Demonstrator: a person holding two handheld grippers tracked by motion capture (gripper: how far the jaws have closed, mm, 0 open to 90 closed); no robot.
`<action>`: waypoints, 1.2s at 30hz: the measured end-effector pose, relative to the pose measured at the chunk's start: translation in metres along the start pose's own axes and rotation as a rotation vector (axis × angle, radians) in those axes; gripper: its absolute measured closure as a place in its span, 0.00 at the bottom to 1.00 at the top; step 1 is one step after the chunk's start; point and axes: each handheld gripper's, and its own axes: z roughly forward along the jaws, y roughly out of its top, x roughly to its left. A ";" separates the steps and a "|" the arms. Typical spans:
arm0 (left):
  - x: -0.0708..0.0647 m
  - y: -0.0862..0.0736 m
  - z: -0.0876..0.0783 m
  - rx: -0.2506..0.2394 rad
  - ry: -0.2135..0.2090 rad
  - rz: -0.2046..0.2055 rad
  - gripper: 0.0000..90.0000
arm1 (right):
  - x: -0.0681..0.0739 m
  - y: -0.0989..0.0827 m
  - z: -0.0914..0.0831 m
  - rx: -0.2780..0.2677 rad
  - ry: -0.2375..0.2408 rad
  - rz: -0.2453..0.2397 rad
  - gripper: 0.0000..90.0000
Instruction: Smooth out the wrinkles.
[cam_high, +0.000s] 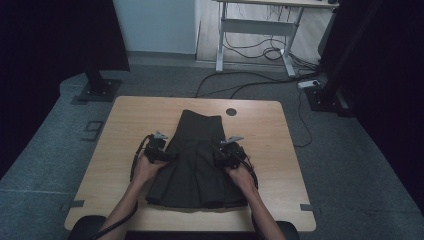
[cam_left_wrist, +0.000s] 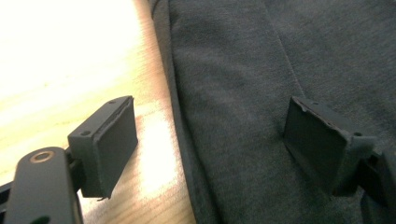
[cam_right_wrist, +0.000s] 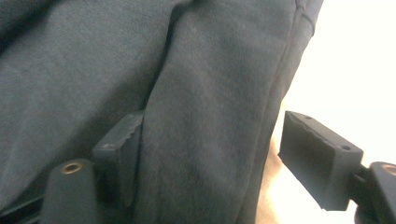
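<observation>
A dark pleated skirt (cam_high: 197, 170) lies flat on the wooden table (cam_high: 135, 115), waistband at the far end and hem towards the person. My left gripper (cam_high: 169, 156) is at the skirt's left edge. Its jaws stand open astride that edge (cam_left_wrist: 210, 126), one pad over bare wood (cam_left_wrist: 70, 70) and the other over the cloth (cam_left_wrist: 243, 70). At the right edge, my right gripper (cam_high: 221, 155) is open too (cam_right_wrist: 212, 140). A fold of the skirt (cam_right_wrist: 205, 116) lies between its jaws and partly hides the left pad, while the other pad hangs over the table (cam_right_wrist: 355, 70).
A round cable hole (cam_high: 231, 111) sits in the table beyond the skirt's waistband. Bare wood runs along both sides of the skirt. On the carpet behind stand a white-legged desk (cam_high: 260, 25), loose cables (cam_high: 250, 82) and two dark stand bases (cam_high: 97, 90) (cam_high: 325, 97).
</observation>
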 end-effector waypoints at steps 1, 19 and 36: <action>-0.002 -0.002 -0.002 0.004 -0.003 0.003 0.21 | 0.000 -0.002 -0.001 -0.002 0.010 0.010 0.29; -0.043 -0.010 -0.049 0.026 -0.063 0.098 0.19 | 0.014 -0.030 -0.060 0.021 0.135 -0.037 0.21; -0.007 0.057 0.009 0.020 -0.026 0.034 0.22 | -0.027 0.048 0.001 -0.020 0.064 0.074 0.23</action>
